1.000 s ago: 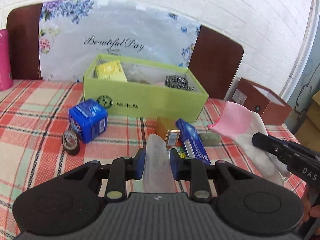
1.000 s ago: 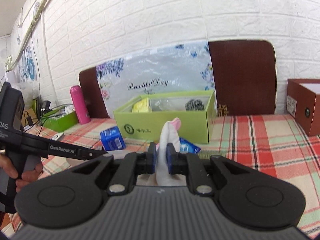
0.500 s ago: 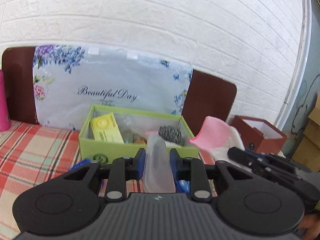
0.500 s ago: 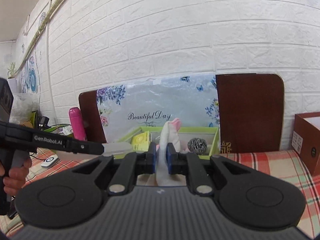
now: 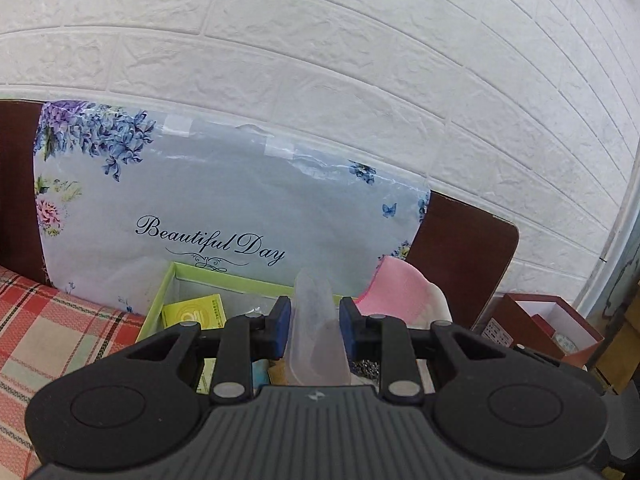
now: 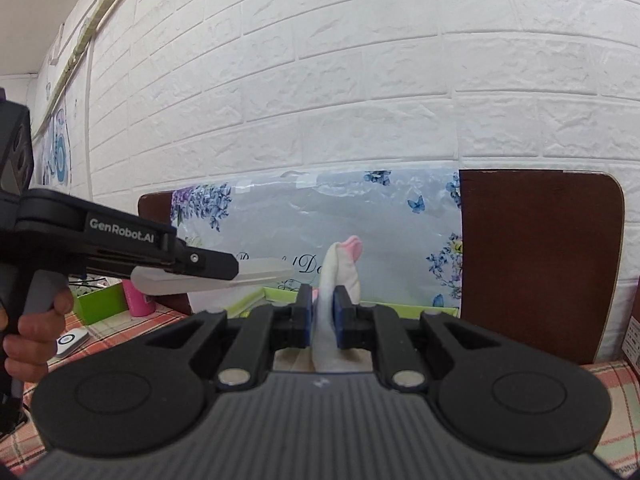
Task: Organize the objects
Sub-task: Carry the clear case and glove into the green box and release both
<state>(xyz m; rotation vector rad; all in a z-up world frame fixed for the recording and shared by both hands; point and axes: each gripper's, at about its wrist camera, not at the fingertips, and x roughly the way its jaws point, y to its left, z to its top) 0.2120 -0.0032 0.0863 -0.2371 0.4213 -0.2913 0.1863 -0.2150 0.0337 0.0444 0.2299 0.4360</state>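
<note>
My left gripper is shut on a translucent plastic case and holds it above the open green box. The box holds a yellow packet and a steel scourer. My right gripper is shut on a white sock with a pink toe, held up over the box's far rim. The sock also shows in the left wrist view, just right of the case. The left gripper and its case show at the left of the right wrist view.
A floral "Beautiful Day" board and a brown board lean on the white brick wall behind the box. A red-brown carton stands at the right. A pink bottle and a small green tray are at the far left on the plaid tablecloth.
Both grippers have risen and moved forward towards the green box, still holding the case and the sock. The table items in front of the box have dropped out of view.
</note>
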